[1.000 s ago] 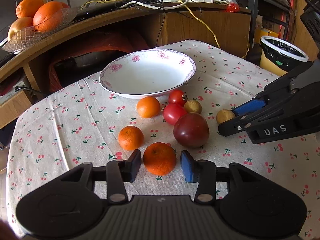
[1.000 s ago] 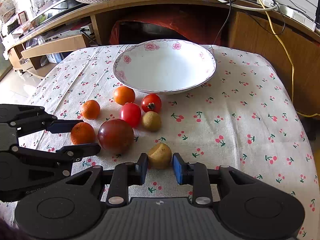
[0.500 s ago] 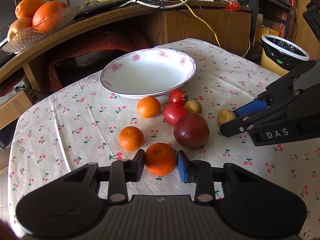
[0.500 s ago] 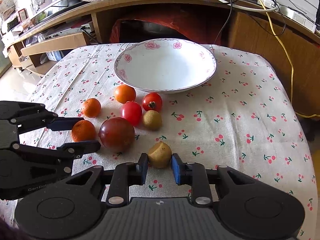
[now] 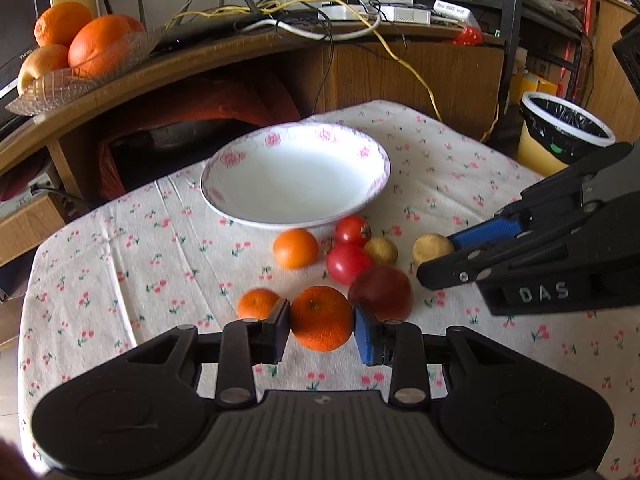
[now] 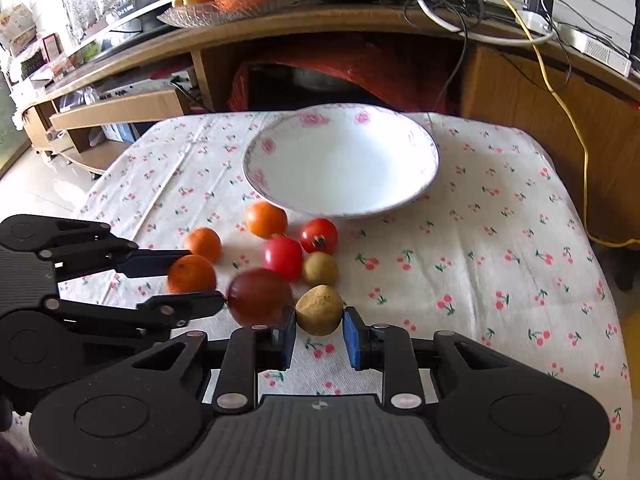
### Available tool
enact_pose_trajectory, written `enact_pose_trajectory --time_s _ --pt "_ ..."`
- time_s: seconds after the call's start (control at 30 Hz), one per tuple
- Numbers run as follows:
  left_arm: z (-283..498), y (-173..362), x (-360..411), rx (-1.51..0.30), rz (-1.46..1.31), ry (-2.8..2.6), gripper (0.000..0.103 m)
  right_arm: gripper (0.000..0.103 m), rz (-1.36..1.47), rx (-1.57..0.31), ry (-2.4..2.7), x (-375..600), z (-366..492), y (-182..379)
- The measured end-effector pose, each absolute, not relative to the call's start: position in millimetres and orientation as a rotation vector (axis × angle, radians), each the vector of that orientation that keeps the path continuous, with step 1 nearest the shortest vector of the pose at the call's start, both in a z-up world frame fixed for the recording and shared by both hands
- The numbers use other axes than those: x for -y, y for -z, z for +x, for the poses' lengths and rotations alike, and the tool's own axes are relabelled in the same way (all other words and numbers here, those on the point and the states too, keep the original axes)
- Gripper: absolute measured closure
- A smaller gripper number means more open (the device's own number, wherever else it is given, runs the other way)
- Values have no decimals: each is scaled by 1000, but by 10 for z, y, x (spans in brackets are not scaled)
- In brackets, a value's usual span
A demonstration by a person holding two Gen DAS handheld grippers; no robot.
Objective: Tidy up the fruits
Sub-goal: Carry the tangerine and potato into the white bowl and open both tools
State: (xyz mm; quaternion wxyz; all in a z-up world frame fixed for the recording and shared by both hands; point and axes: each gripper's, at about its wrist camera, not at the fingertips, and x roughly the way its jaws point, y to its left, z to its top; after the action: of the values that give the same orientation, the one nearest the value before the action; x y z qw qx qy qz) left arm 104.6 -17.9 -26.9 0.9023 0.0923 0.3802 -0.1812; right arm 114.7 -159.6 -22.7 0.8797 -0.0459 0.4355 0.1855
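My left gripper (image 5: 321, 330) is shut on an orange (image 5: 321, 318) and holds it above the cherry-print cloth; it also shows in the right wrist view (image 6: 192, 273). My right gripper (image 6: 319, 330) is shut on a small brown kiwi-like fruit (image 6: 319, 309), which also shows in the left wrist view (image 5: 432, 249). A white bowl with pink flowers (image 5: 224, 160) stands empty behind the fruit; it also shows in the right wrist view (image 6: 260, 148). On the cloth lie two oranges (image 5: 295, 248) (image 5: 257, 303), two tomatoes (image 5: 347, 263), a dark red apple (image 5: 382, 292) and another brown fruit (image 5: 382, 250).
A wooden shelf behind the table carries a glass dish of oranges (image 5: 80, 76) and loose cables (image 5: 320, 20). A lined bin (image 5: 564, 128) stands right of the table. The table's right edge shows in the right wrist view (image 6: 592, 240).
Both grippers closed on their fruits and lifted them off the cloth, moving toward the bowl. The left jaws went from open around the orange to shut on it.
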Motion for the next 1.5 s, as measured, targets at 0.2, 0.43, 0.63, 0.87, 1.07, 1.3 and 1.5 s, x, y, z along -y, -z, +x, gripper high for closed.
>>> enact_pose_trajectory --time_s 0.2,0.43,0.63,0.87,1.07,1.3,1.5 --pt "1176 196 225 -770 176 373 61 83 -58 -877 -394 1557 1221 120" --pt "1439 98 257 -754 175 364 61 83 -39 -829 -389 1520 1383 -13" --pt "1704 125 238 -751 171 340 61 82 -6 -819 -369 1538 1678 3" --pt "1849 242 273 -764 163 332 61 82 3 -828 -372 1553 1873 124" --pt "1920 293 271 -767 147 316 61 81 31 -846 -373 1615 1956 175" --pt "1918 275 217 -765 131 306 60 78 34 -830 -371 1628 1973 180" --pt "1862 218 131 -765 124 304 59 76 45 -825 -362 1682 1924 149"
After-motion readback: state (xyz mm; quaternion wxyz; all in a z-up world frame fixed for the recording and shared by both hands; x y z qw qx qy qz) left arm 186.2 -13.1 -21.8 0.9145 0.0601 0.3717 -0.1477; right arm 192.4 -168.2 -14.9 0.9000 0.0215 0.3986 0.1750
